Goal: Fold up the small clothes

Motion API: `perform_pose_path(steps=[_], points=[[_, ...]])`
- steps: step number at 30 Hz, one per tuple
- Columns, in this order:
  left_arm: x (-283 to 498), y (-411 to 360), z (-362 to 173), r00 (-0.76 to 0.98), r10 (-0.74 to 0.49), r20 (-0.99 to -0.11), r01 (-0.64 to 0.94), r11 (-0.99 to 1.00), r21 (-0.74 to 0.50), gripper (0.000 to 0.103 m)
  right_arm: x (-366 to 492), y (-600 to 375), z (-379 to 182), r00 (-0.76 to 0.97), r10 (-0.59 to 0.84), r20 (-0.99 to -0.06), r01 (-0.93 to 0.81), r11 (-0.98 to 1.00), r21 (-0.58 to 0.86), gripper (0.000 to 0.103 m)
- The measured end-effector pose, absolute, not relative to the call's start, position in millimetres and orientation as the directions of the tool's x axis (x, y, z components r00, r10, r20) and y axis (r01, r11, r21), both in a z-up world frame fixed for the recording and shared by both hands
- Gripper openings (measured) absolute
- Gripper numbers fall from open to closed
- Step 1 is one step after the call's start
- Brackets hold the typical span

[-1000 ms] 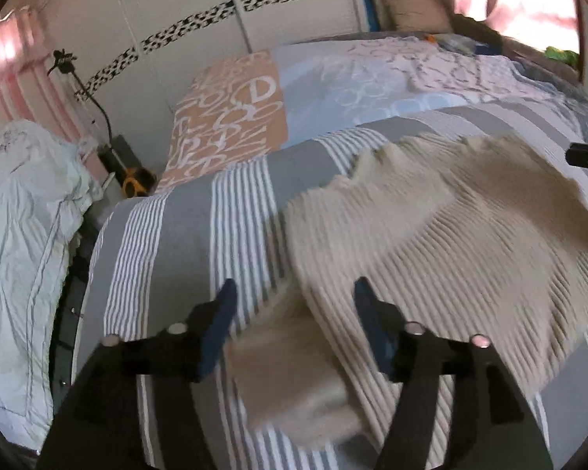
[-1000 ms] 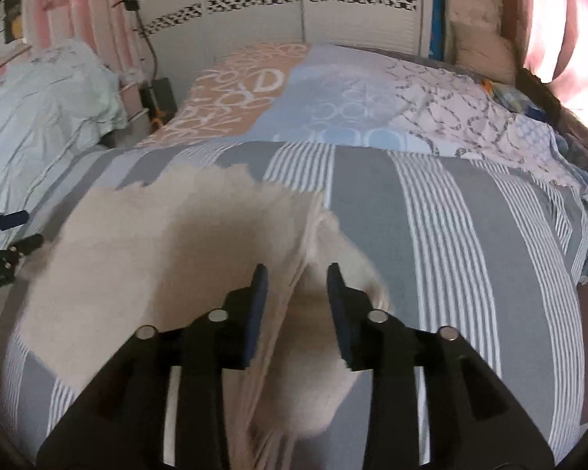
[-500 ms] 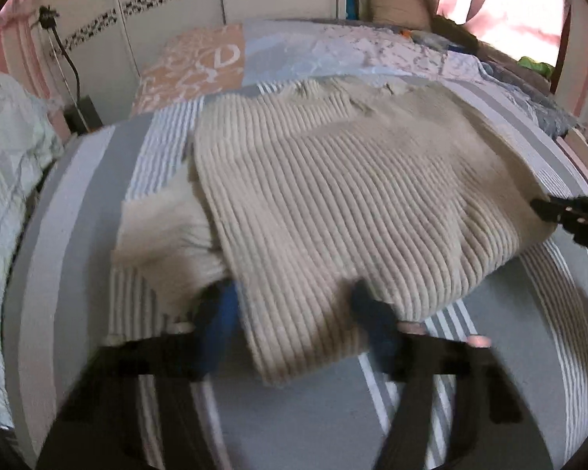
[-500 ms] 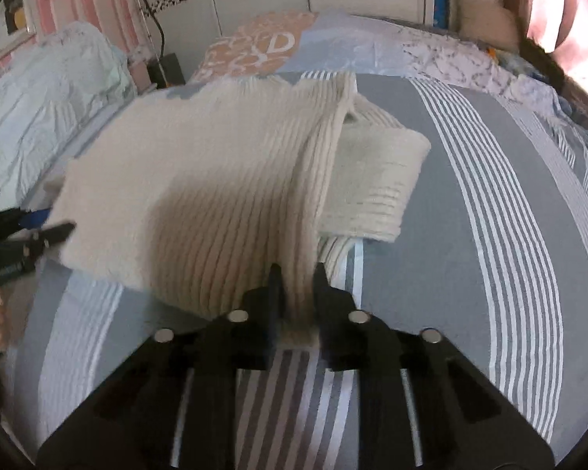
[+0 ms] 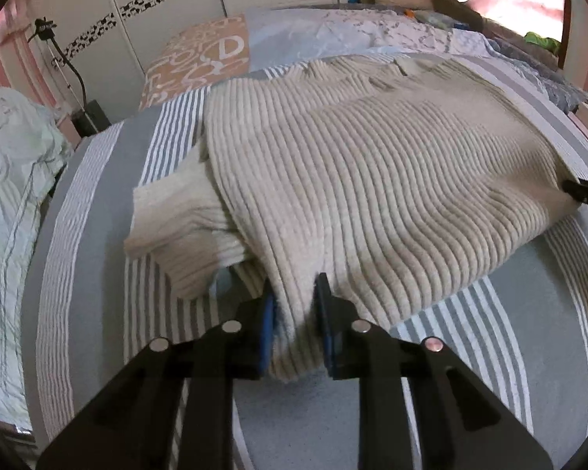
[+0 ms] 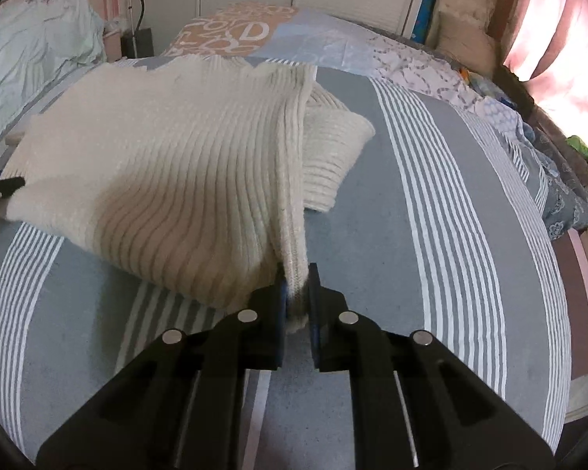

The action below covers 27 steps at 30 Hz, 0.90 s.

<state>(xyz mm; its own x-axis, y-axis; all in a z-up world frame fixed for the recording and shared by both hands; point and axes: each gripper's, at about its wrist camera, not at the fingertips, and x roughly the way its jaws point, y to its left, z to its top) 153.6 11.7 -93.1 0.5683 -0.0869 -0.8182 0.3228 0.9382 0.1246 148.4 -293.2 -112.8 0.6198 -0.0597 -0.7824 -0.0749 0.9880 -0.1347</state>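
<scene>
Left wrist view puts my left claw low in the middle, its two blue-padded fingers closed down on the near left corner of the sweater, with a thick fold of ribbed knit pinched between them. I see the cream sweater spread across the bed, which has a grey cover with white stripes. Its near edge lifts off the cover towards my claws, and the far edge lies flat near the pillows. One sleeve sticks out from under the body on the left, resting on the striped cover. At the right edge of this view I can make out the tip of my right claw touching the sweater's near right corner.

From the right wrist view, my right claw is nearly closed, gripping a narrow bunched edge of the sweater between its fingers. The knit rises from the bed up to that grip. A second sleeve pokes out on the right, lying flat. My left claw shows at the far left edge, against the opposite corner. Crumpled pale bedding sits at the far left, beyond the bed.
</scene>
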Motion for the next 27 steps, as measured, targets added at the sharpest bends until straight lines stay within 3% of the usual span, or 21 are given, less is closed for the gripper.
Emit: perform_pose_path(steps=[7,10,12,14,15,17,20,23,27], points=[[152,8,-90,0.581,-0.072,-0.811,0.315,0.939,0.142,0.032,151,-297,-103,0.603,-0.018,-0.798,-0.092,0.991,-0.092,0.016],[149,8,-88,0.588,-0.064,-0.807,0.3,0.943,0.144,0.046,148,-300,-88,0.614,0.036,-0.788,-0.11,0.993,-0.04,0.018],[148,10,-84,0.594,-0.056,-0.802,0.289,0.946,0.148,0.064,147,-301,-75,0.632,0.052,-0.773,-0.117,0.993,-0.029,0.021],[146,15,-75,0.606,-0.054,-0.793,0.27,0.953,0.141,0.081,147,-303,-60,0.658,0.07,-0.75,-0.119,0.993,-0.012,0.031],[146,20,-68,0.614,-0.056,-0.787,0.255,0.958,0.13,0.084,149,-305,-56,0.664,0.074,-0.744,-0.117,0.993,-0.005,0.036],[149,26,-59,0.618,-0.054,-0.784,0.23,0.966,0.115,0.09,154,-308,-46,0.684,0.064,-0.727,-0.102,0.995,-0.009,0.057],[156,37,-44,0.618,-0.07,-0.783,0.201,0.977,0.071,0.091,160,-304,-34,0.722,0.027,-0.692,-0.093,0.994,-0.059,0.078],[159,43,-31,0.637,-0.075,-0.767,0.185,0.981,0.058,0.091,168,-301,-31,0.74,0.021,-0.672,-0.097,0.992,-0.076,0.09],[164,44,-21,0.672,-0.029,-0.74,0.156,0.982,0.102,0.094,186,-299,-42,0.733,0.012,-0.68,-0.086,0.993,-0.075,0.09]])
